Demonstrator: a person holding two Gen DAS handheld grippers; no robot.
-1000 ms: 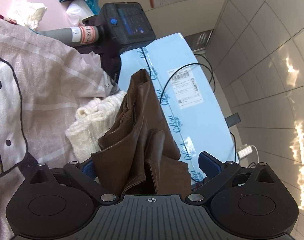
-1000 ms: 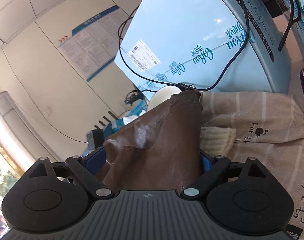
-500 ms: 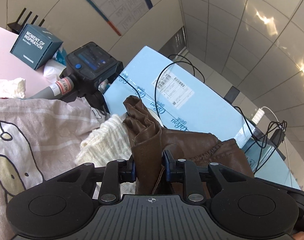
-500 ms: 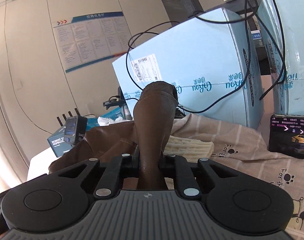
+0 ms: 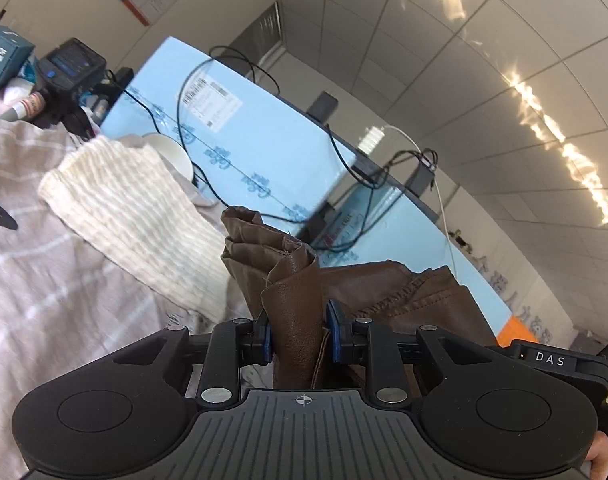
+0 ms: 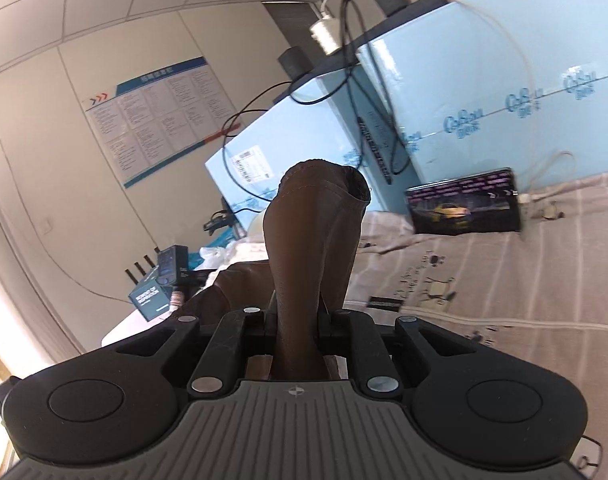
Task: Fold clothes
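A brown leather-like garment [image 5: 291, 300] is pinched in my left gripper [image 5: 299, 336], whose blue pads are shut on a bunched fold. More of it spreads to the right toward the other tool [image 5: 552, 358]. In the right wrist view the same brown garment [image 6: 314, 240] stands up in a tall fold between the fingers of my right gripper [image 6: 295, 320], which is shut on it. A cream ribbed knit [image 5: 123, 208] lies on the pink striped sheet [image 5: 43, 280] to the left.
Light blue cartons [image 5: 231, 152] with black cables stand behind the sheet. A handheld scanner [image 5: 69, 68] and a teal box [image 5: 1, 58] sit far left. A phone [image 6: 464, 208] with a lit screen lies on the printed sheet [image 6: 504, 300]. A wall poster [image 6: 155, 120] hangs behind.
Both grippers went from open around the brown garment to shut on it, then lifted and tilted upward. The garment has come up off the sheet, uncovering the cream knit.
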